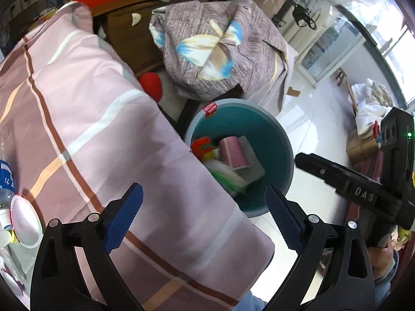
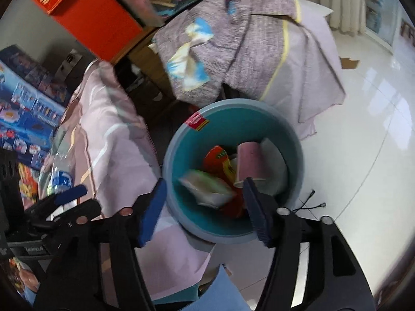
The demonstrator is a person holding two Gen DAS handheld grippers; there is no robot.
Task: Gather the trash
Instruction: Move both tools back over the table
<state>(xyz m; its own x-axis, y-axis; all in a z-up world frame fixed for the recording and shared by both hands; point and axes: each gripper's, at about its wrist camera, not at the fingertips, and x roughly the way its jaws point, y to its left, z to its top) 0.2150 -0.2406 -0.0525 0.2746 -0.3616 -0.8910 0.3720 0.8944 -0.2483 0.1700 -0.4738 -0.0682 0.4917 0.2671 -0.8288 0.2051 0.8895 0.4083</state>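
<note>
A teal bin [image 1: 267, 134] [image 2: 181, 145] stands on the floor beside the cloth-covered table. It holds a pink paper cup [image 1: 232, 153] [image 2: 247, 163], a red-orange wrapper [image 1: 203, 146] [image 2: 219, 162], a white-green packet [image 2: 207, 184] and white paper. My left gripper [image 1: 205, 215] is open and empty above the table's corner, beside the bin. My right gripper [image 2: 203, 207] is open and empty just above the bin; its body shows in the left wrist view [image 1: 363, 194]. A plastic bottle [image 2: 61, 171] [image 1: 5, 189] lies on the table.
The table has a pink striped cloth [image 1: 90, 129]. A white lid [image 1: 23, 223] lies at its left edge. A bundle in grey patterned cloth [image 1: 220, 49] sits behind the bin. White tiled floor [image 2: 363, 155] lies to the right, with a black cable [image 2: 308, 202].
</note>
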